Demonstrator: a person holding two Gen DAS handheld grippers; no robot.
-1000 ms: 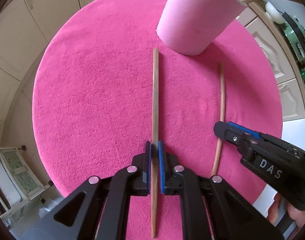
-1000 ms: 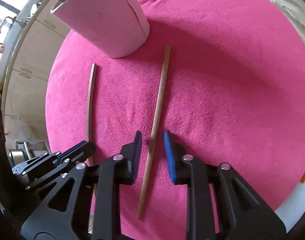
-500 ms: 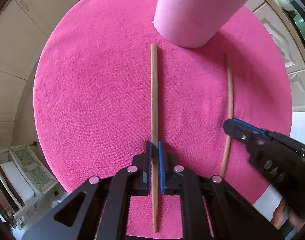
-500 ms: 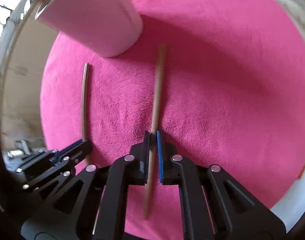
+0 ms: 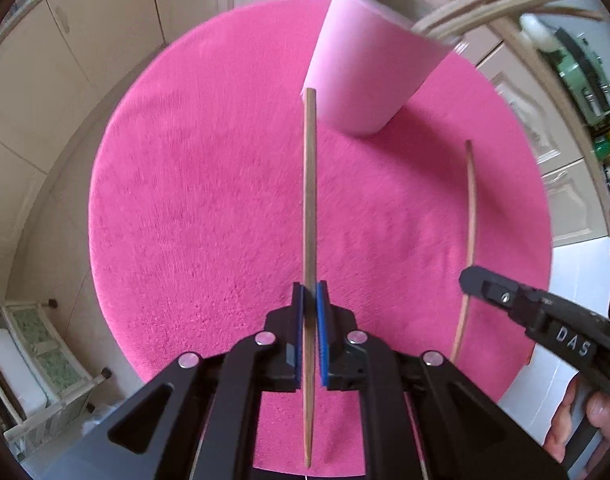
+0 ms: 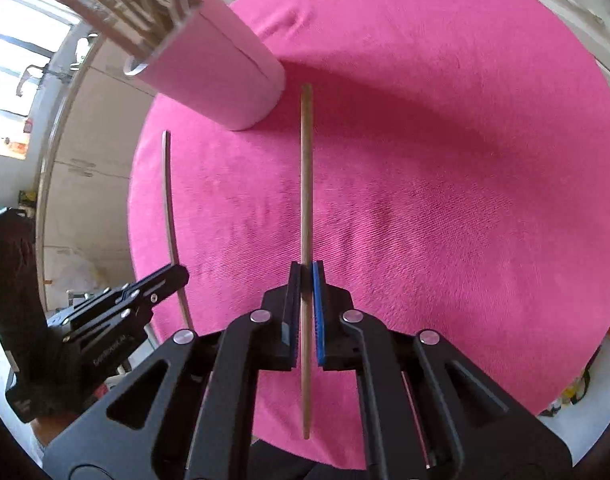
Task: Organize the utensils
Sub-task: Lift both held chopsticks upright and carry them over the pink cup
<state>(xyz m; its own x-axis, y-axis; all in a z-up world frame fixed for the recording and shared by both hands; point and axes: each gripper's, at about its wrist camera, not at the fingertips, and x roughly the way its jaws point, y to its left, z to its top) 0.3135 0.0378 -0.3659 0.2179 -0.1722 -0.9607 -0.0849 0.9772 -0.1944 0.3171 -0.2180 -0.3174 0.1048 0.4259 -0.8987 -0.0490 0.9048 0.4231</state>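
Observation:
Each gripper holds one wooden chopstick above the round pink mat [image 5: 193, 208]. My left gripper [image 5: 309, 292] is shut on a chopstick [image 5: 309, 184] whose far tip reaches the pink cup's base. My right gripper [image 6: 305, 274] is shut on the other chopstick [image 6: 305, 168]. The pink cup [image 5: 369, 76] stands at the mat's far side with several chopsticks [image 5: 501, 8] in it; it also shows in the right wrist view [image 6: 217, 80]. In the left wrist view the right gripper [image 5: 471, 278] holds its chopstick [image 5: 469, 208]. In the right wrist view the left gripper [image 6: 173, 276] holds its chopstick [image 6: 168, 184].
The mat [image 6: 445, 184] covers a small round table. Cream cabinets [image 5: 65, 52] surround it. A small white rack [image 5: 37, 364] stands on the floor at the lower left of the left wrist view.
The right gripper closed on its chopstick. Both grippers have lifted their chopsticks off the mat and risen, so the cup's rim and contents now show.

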